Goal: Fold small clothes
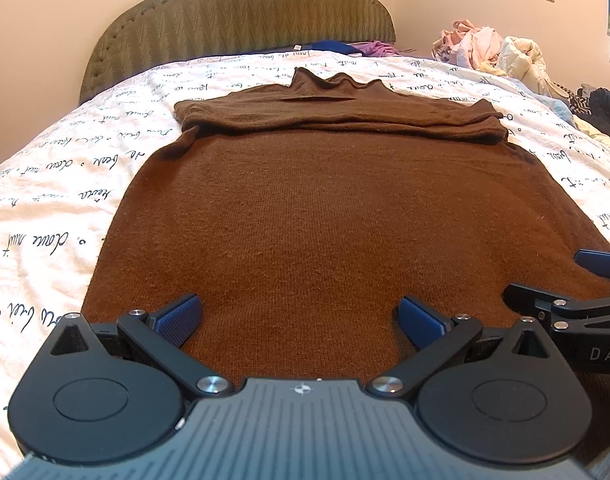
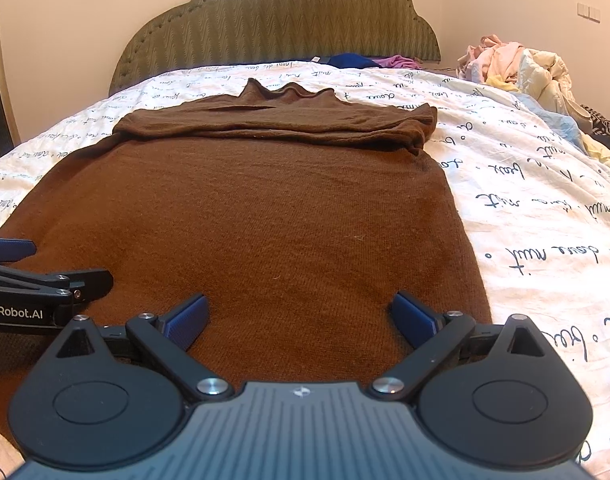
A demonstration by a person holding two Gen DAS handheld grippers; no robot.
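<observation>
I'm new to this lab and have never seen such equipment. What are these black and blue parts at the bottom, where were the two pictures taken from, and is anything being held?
Each picture comes from a camera on a hand-held two-finger gripper, looking forward along its blue fingers. One view shows the left gripper, the other the right gripper. Both are open and hold nothing. Below them a brown sweater lies flat on a bed with a script-printed sheet, its sleeves folded across the chest. A pile of clothes sits at the far right.

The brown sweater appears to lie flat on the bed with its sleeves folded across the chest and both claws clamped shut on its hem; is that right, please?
Not quite: over the brown sweater, the left claw and right claw are both open, holding nothing, as each wrist view shows.
</observation>
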